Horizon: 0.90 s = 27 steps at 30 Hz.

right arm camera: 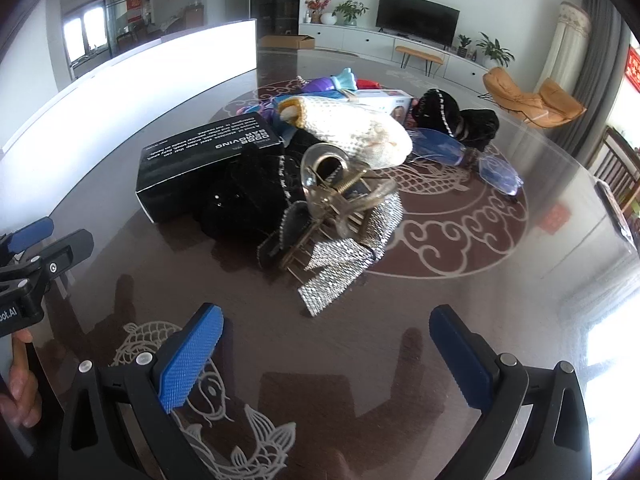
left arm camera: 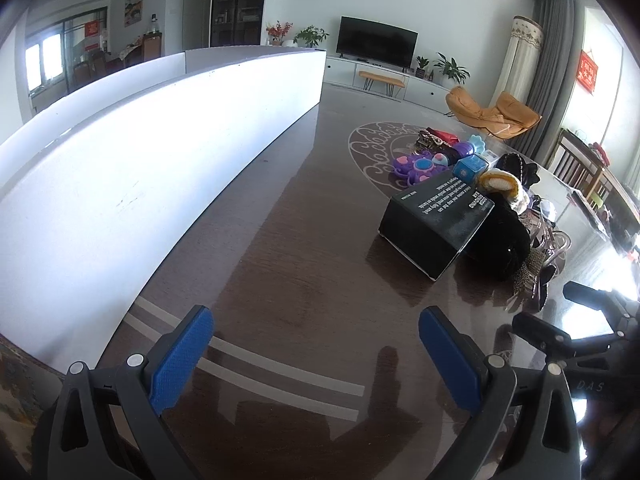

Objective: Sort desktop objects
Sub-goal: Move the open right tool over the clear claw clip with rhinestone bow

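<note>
Nothing looks sorted yet: the objects sit heaped in 1 pile on the dark glossy patterned tabletop (right arm camera: pixel 460 320), and both tools hover short of it, empty. The left gripper (left arm camera: pixel 316 354) has its 2 blue-padded fingers spread wide over bare table beside a long white panel (left arm camera: pixel 120 168). The right gripper (right arm camera: pixel 326 354) is likewise spread, aimed at the pile's near edge, where a clear plastic claw hair clip (right arm camera: pixel 340 196) lies on a silver sparkly bow (right arm camera: pixel 340 268). Behind these lie a black printed cardboard box (right arm camera: pixel 200 164), a cream knitted glove (right arm camera: pixel 352 130), a black furry item (right arm camera: pixel 244 196), blue-tinted rimless glasses (right arm camera: pixel 468 156) and purple plastic toys (left arm camera: pixel 416 164). Judging by this, the whole sort remains ahead, probably beginning with the clip or bow.
</note>
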{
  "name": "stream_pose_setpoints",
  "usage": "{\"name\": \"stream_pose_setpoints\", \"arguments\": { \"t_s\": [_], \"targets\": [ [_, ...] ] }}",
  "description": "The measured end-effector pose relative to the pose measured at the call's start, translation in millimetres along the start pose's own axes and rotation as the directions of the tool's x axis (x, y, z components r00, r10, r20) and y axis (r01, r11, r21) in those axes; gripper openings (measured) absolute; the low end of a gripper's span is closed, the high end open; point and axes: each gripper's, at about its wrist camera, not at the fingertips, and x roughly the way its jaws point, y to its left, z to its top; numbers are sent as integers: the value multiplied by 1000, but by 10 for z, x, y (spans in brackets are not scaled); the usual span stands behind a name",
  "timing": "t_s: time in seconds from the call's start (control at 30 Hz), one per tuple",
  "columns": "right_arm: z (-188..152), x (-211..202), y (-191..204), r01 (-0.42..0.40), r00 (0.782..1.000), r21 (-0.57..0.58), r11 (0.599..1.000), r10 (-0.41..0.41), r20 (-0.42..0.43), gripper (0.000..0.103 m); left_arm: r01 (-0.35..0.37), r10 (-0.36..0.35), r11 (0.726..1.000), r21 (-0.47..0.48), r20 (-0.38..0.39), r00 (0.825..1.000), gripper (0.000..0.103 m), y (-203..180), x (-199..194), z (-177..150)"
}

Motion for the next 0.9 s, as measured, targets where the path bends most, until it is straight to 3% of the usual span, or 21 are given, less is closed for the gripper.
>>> {"name": "stream_pose_setpoints", "arguments": {
  "t_s": [0.17,0.33,0.6,0.9],
  "targets": [
    [285,272,-42,-35,998,65,997,37,-45,103,-16,16,1000,10,-5,1000,103,-13,4,-30],
    [417,397,-152,1,999,115,993,5,-52,103,-21,21,1000,17,-14,1000,103,-29,11,-45],
    [196,241,-659,94,995,234,968,-80,-67,103,-11,12,1000,26,-24,1000,103,-77,26,-45],
    [-49,30,-985,112,993,258,959,-101,-58,103,-23,24,999,42,-23,999,103,-114,22,-67]
  ]
}}
